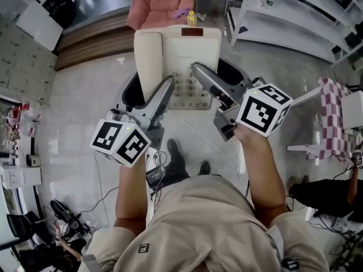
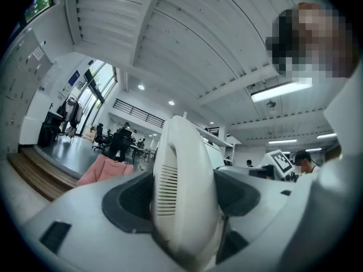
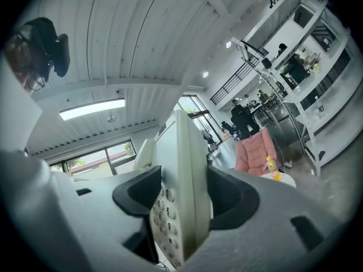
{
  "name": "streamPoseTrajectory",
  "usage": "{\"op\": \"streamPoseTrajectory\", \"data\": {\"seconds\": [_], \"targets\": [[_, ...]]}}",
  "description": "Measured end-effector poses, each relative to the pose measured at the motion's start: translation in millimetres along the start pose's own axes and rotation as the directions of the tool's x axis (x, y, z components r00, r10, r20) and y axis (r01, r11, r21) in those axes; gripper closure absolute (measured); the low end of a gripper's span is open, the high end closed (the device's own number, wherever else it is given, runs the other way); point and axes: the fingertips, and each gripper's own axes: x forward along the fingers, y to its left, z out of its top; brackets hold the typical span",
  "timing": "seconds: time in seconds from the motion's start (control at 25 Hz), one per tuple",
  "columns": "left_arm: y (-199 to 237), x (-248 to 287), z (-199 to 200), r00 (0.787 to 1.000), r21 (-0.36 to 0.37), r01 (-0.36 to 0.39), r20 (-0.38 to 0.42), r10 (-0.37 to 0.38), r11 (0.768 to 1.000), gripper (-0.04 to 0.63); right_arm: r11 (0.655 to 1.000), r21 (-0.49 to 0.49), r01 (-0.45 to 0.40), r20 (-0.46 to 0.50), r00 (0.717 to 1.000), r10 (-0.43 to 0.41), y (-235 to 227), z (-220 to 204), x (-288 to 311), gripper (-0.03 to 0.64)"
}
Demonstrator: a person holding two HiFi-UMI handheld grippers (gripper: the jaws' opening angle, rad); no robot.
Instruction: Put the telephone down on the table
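Note:
A cream telephone (image 1: 180, 52) with its handset on the left and a keypad in the middle is held up in the air, face up, between my two grippers. My left gripper (image 1: 168, 85) is shut on its left side, pressing on the handset (image 2: 184, 197) seen edge-on in the left gripper view. On the right edge beside the keypad, my right gripper (image 1: 197, 70) is shut, and the right gripper view shows the telephone (image 3: 180, 186) filling the gap between the jaws. A dark rounded rim (image 1: 129, 89) shows below the telephone on both sides; what it belongs to is hidden.
A pink armchair (image 1: 161, 1) stands ahead, with a yellow bottle (image 1: 191, 18) just beyond the telephone. White shelving (image 1: 295, 10) runs at the right. A chequered cloth (image 1: 334, 118) hangs at the far right. Cables and the person's shoes (image 1: 176, 152) are on the pale floor.

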Motion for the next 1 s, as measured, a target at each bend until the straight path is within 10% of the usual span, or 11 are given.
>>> {"op": "streamPoseTrajectory", "data": {"seconds": [1.0], "targets": [[134.9, 99.1, 35.4, 0.982, -0.034, 0.188, -0.027, -0.189, 0.982, 0.275, 0.986, 0.001, 0.169, 0.070, 0.983, -0.169, -57.3, 40.0, 136.4, 0.385]]}}
